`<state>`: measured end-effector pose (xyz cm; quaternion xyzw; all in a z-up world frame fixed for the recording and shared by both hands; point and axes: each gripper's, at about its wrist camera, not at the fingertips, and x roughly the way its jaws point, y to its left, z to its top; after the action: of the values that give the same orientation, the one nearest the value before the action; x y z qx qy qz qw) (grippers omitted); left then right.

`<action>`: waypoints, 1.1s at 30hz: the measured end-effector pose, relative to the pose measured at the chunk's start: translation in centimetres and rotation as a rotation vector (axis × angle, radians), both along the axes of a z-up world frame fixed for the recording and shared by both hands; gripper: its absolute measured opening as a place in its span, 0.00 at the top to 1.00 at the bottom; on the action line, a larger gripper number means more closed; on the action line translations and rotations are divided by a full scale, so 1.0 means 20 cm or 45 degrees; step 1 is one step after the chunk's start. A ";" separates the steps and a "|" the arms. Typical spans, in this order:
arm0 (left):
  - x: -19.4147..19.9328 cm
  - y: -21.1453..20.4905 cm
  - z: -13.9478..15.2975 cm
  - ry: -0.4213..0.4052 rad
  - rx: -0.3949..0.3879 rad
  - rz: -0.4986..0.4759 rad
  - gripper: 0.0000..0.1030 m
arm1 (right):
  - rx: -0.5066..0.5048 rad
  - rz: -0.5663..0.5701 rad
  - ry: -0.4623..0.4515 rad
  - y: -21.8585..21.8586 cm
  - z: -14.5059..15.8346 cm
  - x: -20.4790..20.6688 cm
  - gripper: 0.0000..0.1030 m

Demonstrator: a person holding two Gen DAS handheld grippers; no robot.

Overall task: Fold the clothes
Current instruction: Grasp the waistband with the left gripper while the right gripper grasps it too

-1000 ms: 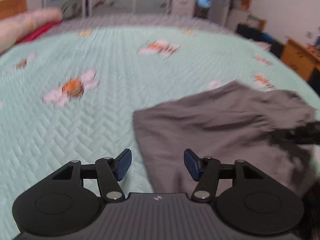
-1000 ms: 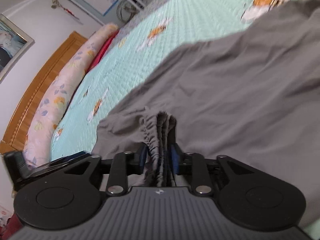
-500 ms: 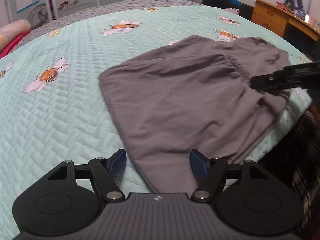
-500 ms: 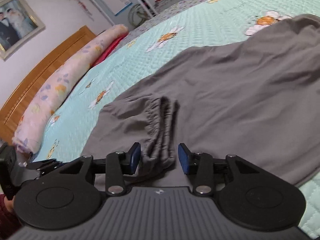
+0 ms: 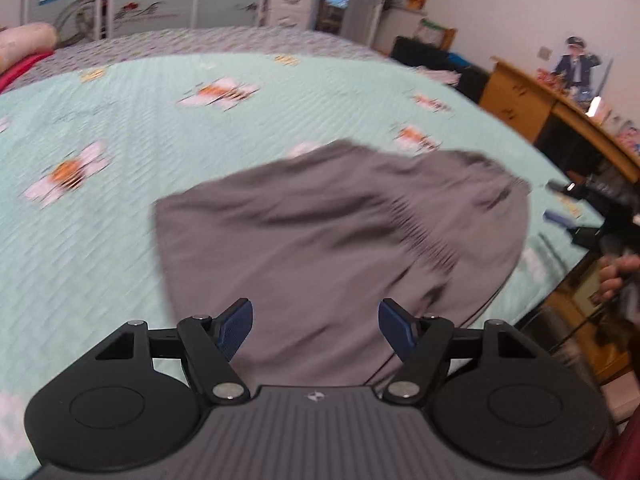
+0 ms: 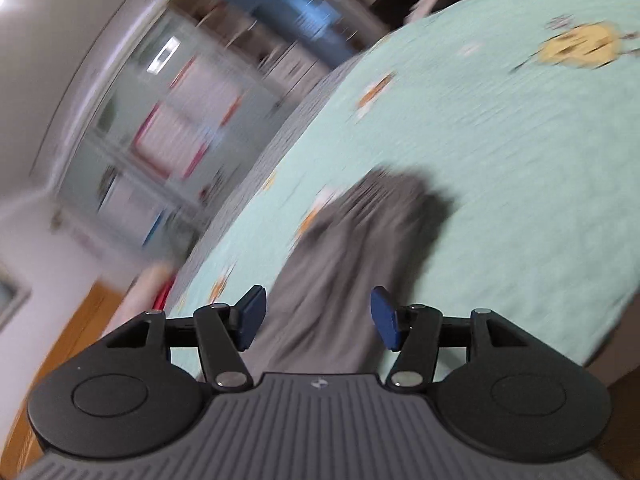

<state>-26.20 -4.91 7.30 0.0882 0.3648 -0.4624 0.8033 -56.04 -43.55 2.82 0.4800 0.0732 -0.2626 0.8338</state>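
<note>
So we've got the grey shorts [image 5: 332,232] lying on the mint-green bedspread [image 5: 100,240] with the orange-and-white flowers on it. In the left wrist view they fill the middle and run toward 3 o'clock, stopping near the bed's edge. They look folded over on themselves, with a gathered, elastic-looking band running diagonally across the right half (everything's motion-blurred, so we can't read the finer creases). The near end runs down between the fingers of our left gripper [image 5: 316,330].

That left gripper sits wide open, blue pads well apart, nothing pinched; the cloth just lies underneath and beyond it.

Our right gripper [image 6: 318,318] has just been opening its jaws and now stands with a clear gap between the pads. The shorts [image 6: 352,264] show through that gap, stretching away toward 12 o'clock, but neither pad presses on them. In the left view, this gripper [image 5: 592,216] shows at 3 o'clock, off the cloth, with a hand [image 5: 618,276] just below it.
</note>
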 end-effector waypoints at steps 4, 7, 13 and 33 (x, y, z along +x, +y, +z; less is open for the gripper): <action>0.06 -0.26 -0.04 0.100 -0.060 -0.034 0.32 | 0.106 -0.075 0.012 -0.14 -0.08 0.01 0.42; 0.10 -0.41 -0.08 0.181 -0.083 -0.020 0.39 | 0.190 -0.060 -0.014 -0.21 -0.14 0.08 0.43; 0.16 -0.52 -0.20 0.352 -0.082 0.106 0.67 | 0.203 -0.038 0.039 -0.30 -0.18 0.19 0.42; 0.11 -0.63 -0.26 0.273 0.067 0.126 0.68 | 0.124 0.051 0.130 -0.31 -0.12 0.41 0.17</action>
<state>-24.01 -17.53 2.18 0.0411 0.4647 -0.4193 0.7788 -47.89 -49.80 0.37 0.5045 0.1379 -0.2661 0.8097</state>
